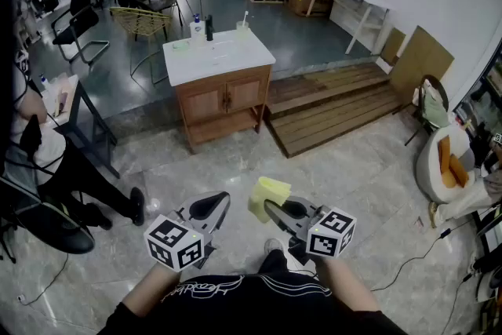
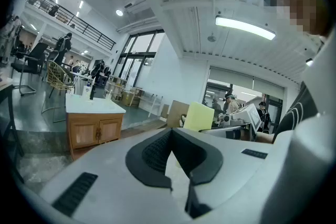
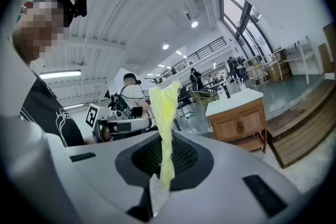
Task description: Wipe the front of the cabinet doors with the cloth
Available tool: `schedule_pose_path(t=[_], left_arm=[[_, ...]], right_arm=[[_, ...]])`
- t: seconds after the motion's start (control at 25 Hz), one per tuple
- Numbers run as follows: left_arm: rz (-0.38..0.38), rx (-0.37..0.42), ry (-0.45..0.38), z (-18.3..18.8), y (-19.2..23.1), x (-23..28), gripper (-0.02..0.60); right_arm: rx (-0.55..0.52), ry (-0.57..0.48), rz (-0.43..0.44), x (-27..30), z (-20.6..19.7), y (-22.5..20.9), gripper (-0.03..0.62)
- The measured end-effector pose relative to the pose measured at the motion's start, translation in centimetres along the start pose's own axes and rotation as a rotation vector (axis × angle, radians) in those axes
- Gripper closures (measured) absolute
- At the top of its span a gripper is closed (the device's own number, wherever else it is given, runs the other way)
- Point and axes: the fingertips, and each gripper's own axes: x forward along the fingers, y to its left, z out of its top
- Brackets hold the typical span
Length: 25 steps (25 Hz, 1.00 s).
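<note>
Low in the centre of the head view, the right gripper (image 1: 272, 209) pinches a yellow cloth (image 1: 267, 197) by one narrow edge. The right gripper view shows the cloth (image 3: 165, 118) standing up loose from between the closed jaws. The left gripper (image 1: 212, 205) sits just beside it at lower left, its jaws pressed together on nothing, as the left gripper view confirms. The cabinet (image 1: 223, 102) stands well apart, in the upper middle of the frame, with its wooden doors (image 1: 228, 94) facing the person, so no wiping has begun.

The hold looks like the main risk. With so little cloth inside the jaws, dragging it across wood could pull it free, or it could fold so that the hard jaw tips rub the door instead of fabric. The small handles where the doors meet could snag the cloth on a sideways stroke. A high stroke could nudge the bottles (image 1: 202, 28) on the white top. On the approach, a cable (image 1: 427, 243) lies on the floor at lower right and could catch a foot.
</note>
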Motion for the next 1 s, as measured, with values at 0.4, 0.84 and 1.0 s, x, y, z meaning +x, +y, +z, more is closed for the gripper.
schedule_pose_path(t=[0.4,0.84,1.0], left_arm=[[-0.004,-0.039,0.003,-0.3,1.1,4.2,0.575],[0.027,-0.106,0.054,-1.1,4.2,14.7,0.575],[0.040,-0.127,0.086,-1.8,5.1,19.9,0.575]], right_arm=[[0.036,0.011,-0.044,-1.0,1.3,-4.2,0.553],[0.132,0.049,-0.026,-1.5,2.4,-14.7,0.553],[0.168,0.066,-0.021,-2.1,2.5,-20.3,0.553]])
